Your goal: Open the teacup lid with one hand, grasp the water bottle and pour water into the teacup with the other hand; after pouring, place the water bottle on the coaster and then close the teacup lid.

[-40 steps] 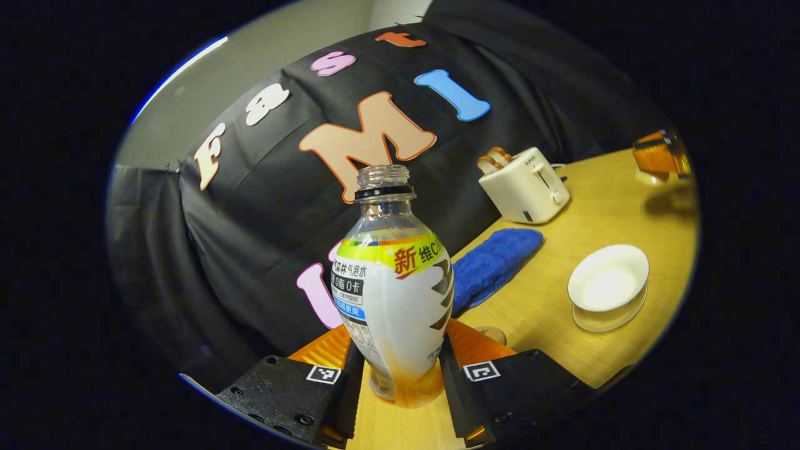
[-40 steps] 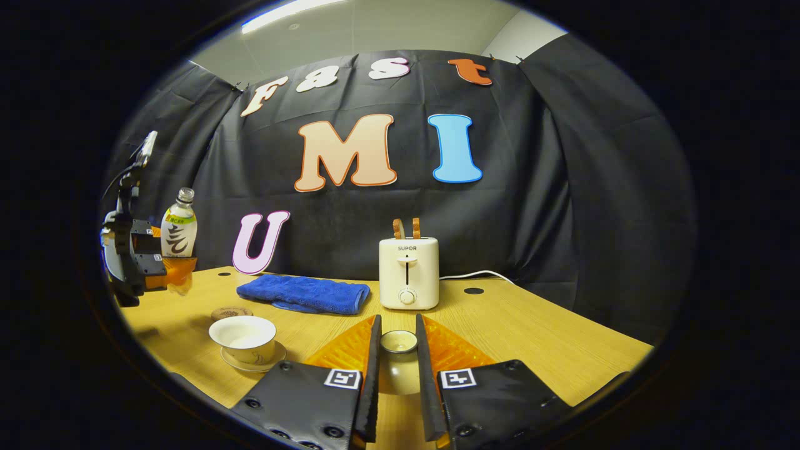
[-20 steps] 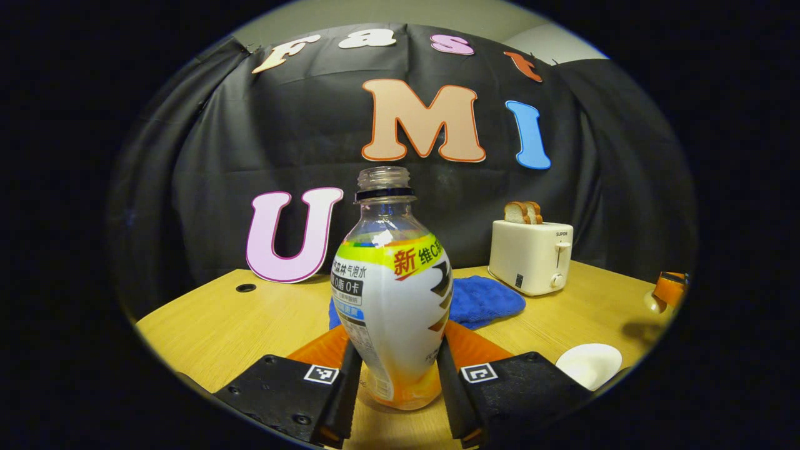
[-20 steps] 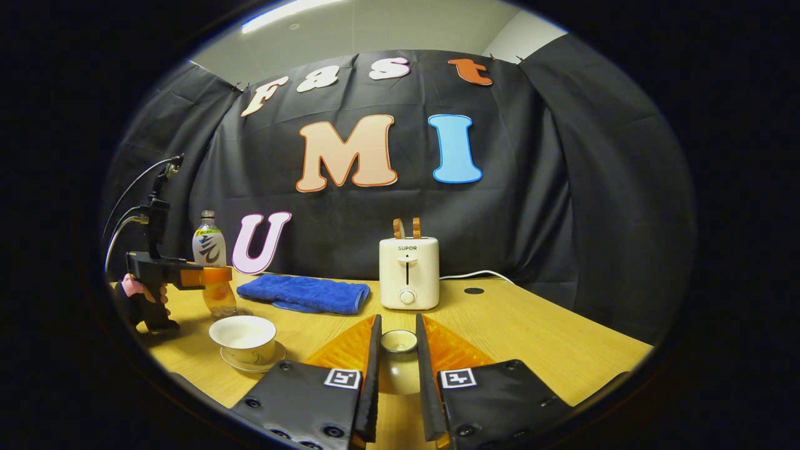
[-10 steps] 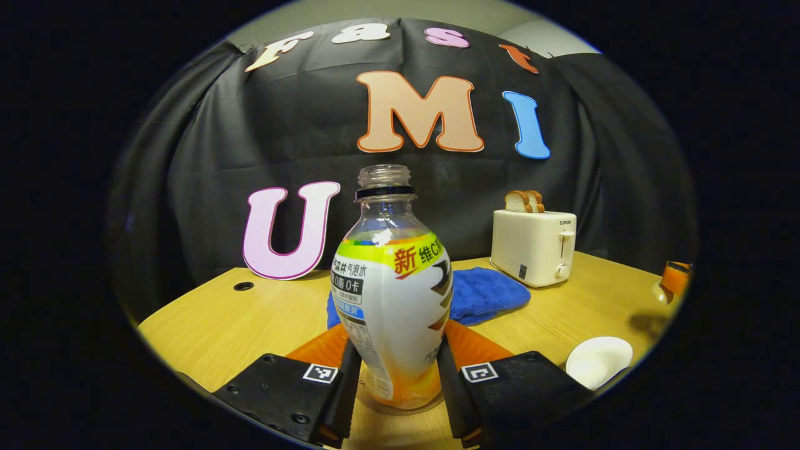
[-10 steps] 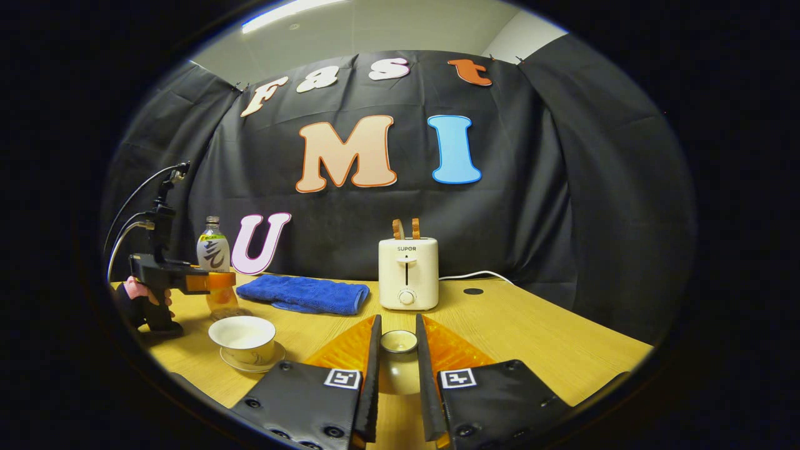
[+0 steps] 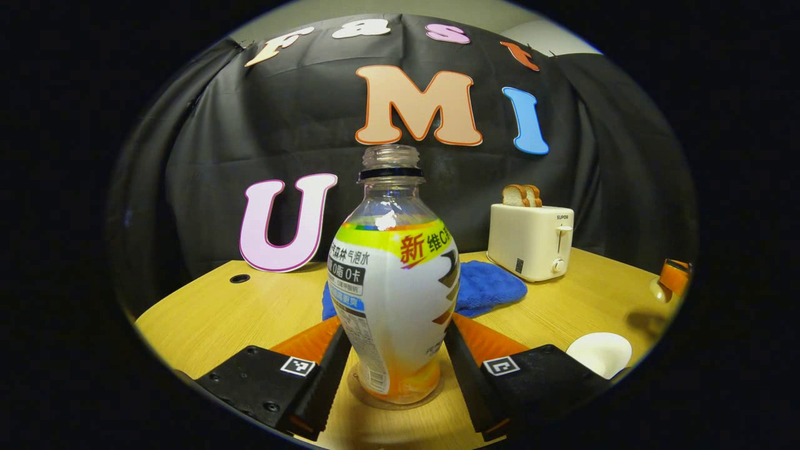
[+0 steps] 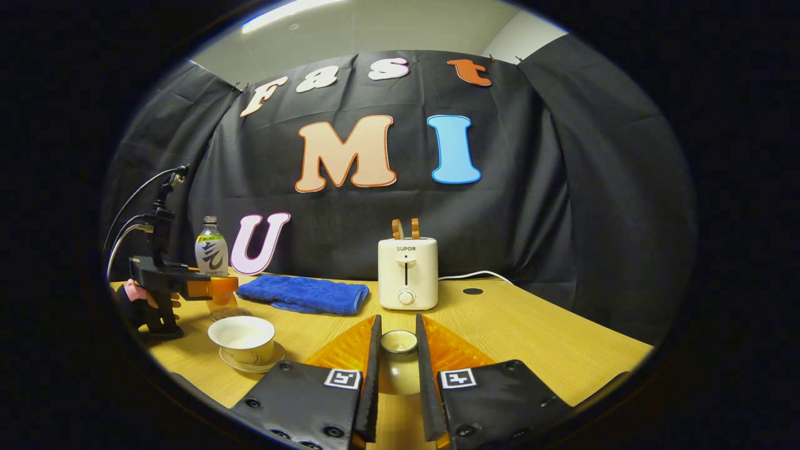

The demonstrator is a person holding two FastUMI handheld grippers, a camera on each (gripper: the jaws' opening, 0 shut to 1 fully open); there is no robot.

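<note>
Bottle (image 7: 394,294) upright on coaster (image 7: 369,395) on desk (image 7: 250,312), uncapped. Left gripper (image 7: 395,365) jaws open, flanking bottle, gaps both sides. Right gripper (image 8: 397,369) jaws clamped on lid (image 8: 399,342), off desk. Teacup (image 8: 242,338) open on saucer (image 8: 252,364), near bottle. Blue towel (image 8: 304,294), toaster (image 8: 408,272) behind.

Toaster (image 8: 408,273) front reads "SUPOR" above its lever; water bottle (image 7: 392,294) wears a printed label, left unread; a small square coded marker sits on each finger of left hand-held gripper (image 7: 395,337) and right hand-held gripper (image 8: 397,325).
</note>
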